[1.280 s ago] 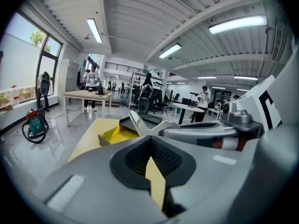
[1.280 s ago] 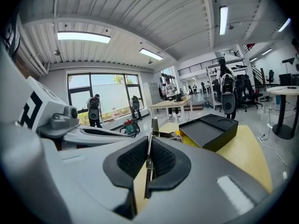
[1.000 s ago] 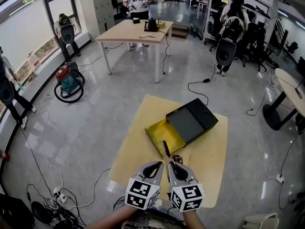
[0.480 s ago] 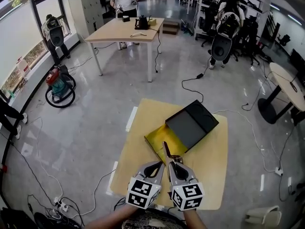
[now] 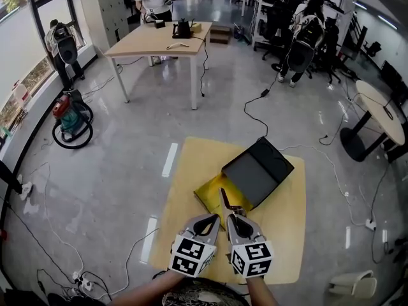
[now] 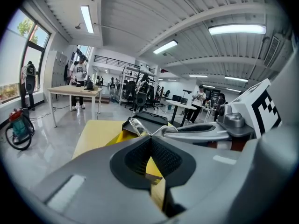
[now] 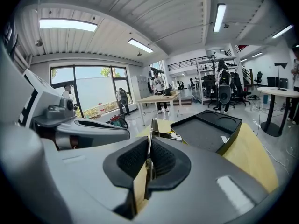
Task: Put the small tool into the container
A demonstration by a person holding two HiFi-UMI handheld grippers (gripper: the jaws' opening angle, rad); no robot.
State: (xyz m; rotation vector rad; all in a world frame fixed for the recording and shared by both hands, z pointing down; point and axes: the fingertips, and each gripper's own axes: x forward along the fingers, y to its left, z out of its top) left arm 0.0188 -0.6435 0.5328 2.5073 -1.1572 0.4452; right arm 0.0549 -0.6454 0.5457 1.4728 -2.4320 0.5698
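In the head view my right gripper (image 5: 231, 217) is shut on a thin flat metal tool (image 5: 222, 199) that points up and away over the near edge of the yellow box (image 5: 213, 193). A black tray-like lid (image 5: 258, 171) leans across the box's far side. My left gripper (image 5: 209, 220) hangs shut and empty, close beside the right one. In the right gripper view the tool (image 7: 153, 125) stands edge-on between the pads of the right gripper (image 7: 149, 146), with the black tray (image 7: 208, 132) beyond. The left gripper view shows the left gripper (image 6: 150, 139) closed and the tool tip (image 6: 137, 126) ahead.
The box rests on a yellow mat (image 5: 284, 231) on a grey floor. A wooden table (image 5: 156, 40) stands far back, a vacuum cleaner (image 5: 69, 116) at the left and a round table (image 5: 379, 110) at the right. Cables (image 5: 255, 107) trail across the floor.
The head view has drifted, so the far table and vacuum slid left. Both grippers, the tool and the box keep the same places relative to each other.
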